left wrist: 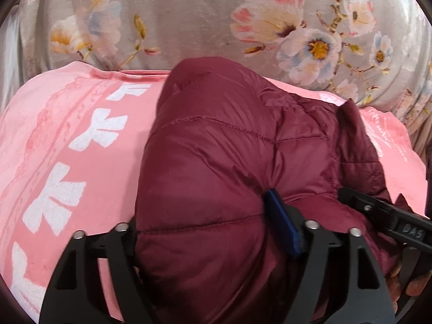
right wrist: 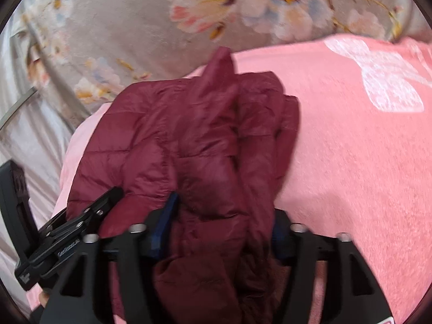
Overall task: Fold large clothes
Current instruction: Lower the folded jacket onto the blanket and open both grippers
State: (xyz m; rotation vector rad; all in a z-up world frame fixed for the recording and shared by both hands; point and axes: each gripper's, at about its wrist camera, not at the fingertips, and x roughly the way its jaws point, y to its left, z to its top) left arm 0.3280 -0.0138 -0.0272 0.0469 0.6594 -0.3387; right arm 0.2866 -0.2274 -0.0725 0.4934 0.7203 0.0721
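Note:
A maroon quilted puffer jacket [left wrist: 216, 135] lies bunched in a thick fold on a pink blanket [left wrist: 67, 140]. My left gripper [left wrist: 202, 210] straddles the near end of the bundle with wide jaws. Its blue right pad [left wrist: 280, 224] lies against the fabric, and its left finger is hidden behind the jacket. In the right wrist view the jacket [right wrist: 189, 124] also bulges between the spread jaws of my right gripper [right wrist: 224, 213], blue pads on either side. Both grippers are open, side by side at the same end of the jacket.
The pink blanket [right wrist: 351, 162] has white bow prints and spreads out on both sides of the jacket. Behind it lies a grey floral blanket [left wrist: 189, 21]. A finger [left wrist: 359, 202] of the right gripper shows at the left view's right edge, with a hand [left wrist: 410, 283] below it.

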